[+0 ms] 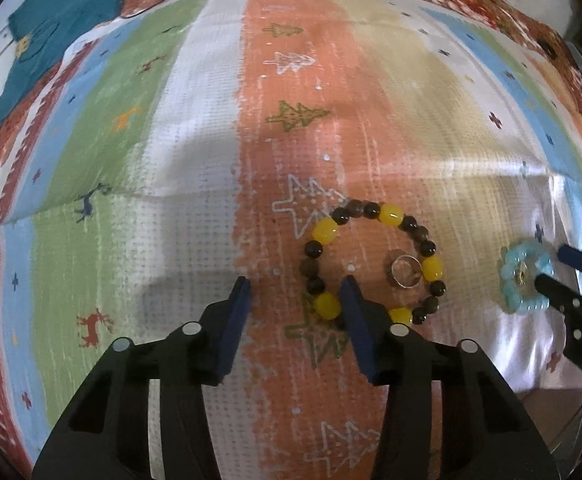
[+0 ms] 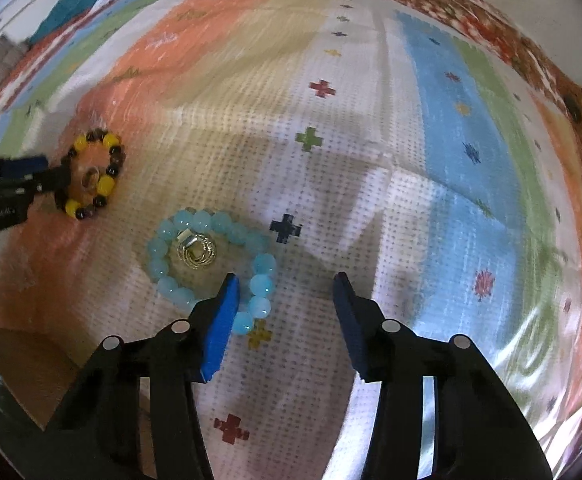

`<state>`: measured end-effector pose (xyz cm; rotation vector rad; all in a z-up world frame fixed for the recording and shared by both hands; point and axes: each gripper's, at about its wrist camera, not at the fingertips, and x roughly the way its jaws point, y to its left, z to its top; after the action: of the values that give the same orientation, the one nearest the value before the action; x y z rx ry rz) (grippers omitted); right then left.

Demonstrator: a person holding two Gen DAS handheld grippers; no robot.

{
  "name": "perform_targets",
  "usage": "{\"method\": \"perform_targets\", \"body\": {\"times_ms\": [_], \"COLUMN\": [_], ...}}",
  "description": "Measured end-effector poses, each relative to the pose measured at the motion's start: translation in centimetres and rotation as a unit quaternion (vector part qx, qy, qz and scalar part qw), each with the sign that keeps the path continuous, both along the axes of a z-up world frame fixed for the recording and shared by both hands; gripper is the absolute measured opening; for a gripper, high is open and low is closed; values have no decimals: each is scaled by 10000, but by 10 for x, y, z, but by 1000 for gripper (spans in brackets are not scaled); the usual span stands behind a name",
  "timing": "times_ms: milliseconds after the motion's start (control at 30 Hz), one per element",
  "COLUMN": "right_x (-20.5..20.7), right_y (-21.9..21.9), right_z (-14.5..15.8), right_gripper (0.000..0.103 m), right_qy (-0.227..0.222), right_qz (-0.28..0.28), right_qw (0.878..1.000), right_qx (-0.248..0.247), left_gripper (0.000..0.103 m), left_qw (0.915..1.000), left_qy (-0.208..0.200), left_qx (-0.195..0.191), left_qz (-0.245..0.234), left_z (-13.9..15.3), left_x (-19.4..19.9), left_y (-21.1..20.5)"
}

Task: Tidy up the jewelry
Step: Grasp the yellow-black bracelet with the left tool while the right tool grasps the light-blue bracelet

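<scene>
Left gripper (image 1: 295, 285) is held apart, empty, at the near edge of the yellow-and-brown bracelet (image 1: 375, 264), a ring (image 1: 403, 273) lying inside it. Right gripper (image 2: 287, 280) is likewise spread, beside the blue bracelet (image 2: 211, 264) encircling gold rings (image 2: 197, 254). Both lie on the striped cloth (image 1: 171, 140).

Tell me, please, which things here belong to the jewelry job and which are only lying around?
Part of the job:
- yellow and dark bead bracelet, with a silver ring inside it
- light blue bead bracelet, with gold rings inside it
- left gripper and right gripper, both open

Only lying around:
- patterned cloth underneath
- teal fabric at the far edge
</scene>
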<state>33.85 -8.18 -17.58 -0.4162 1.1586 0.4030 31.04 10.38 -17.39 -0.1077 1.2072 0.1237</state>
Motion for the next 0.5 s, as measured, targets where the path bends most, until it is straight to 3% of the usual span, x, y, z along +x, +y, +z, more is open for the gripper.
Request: {"method": "perform_targets", "body": {"times_ms": [67, 133, 200, 500], "right_x": [1, 0, -2, -7], "right_y": [1, 2, 5, 6], "right_z": [0, 1, 1, 14], "right_gripper": [35, 20, 12, 12], "right_qy": [13, -14, -71, -383], "right_qz": [34, 54, 81, 80], "right_qw": [10000, 10000, 9999, 9992], "right_qx": [49, 61, 53, 95], "left_gripper": [37, 19, 17, 12], "left_qw": [10000, 10000, 10000, 10000], "left_qy": [-10, -6, -7, -13], "left_qx": [-30, 47, 27, 45], "left_qz": [-28, 12, 27, 70], "left_z": [-1, -2, -2, 10], "left_x": [0, -1, -1, -2], "left_y": [1, 3, 4, 2]}}
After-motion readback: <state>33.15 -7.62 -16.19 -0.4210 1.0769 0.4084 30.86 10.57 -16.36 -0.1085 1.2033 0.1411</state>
